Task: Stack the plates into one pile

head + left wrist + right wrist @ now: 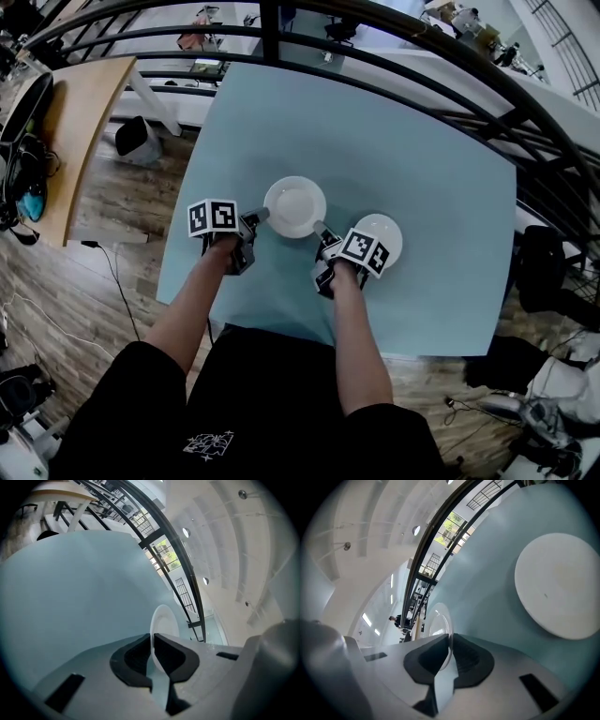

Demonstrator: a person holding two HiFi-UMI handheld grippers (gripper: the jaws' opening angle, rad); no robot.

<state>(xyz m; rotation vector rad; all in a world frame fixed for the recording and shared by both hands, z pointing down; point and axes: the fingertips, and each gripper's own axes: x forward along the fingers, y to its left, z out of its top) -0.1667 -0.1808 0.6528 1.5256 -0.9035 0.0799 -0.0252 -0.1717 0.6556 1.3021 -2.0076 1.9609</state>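
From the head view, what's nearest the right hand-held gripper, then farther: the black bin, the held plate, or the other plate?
1. Held plate: rim in the right hand-held gripper's jaws.
2. Other plate: on the table, just right.
3. Black bin: on the floor, far left.

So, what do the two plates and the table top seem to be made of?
The held plate looks like glazed ceramic: white, glossy, with highlights in the right gripper view. The second plate is equally white, likely ceramic too, though melamine is possible. The table top is smooth, matte pale blue, perhaps laminate or a cover.
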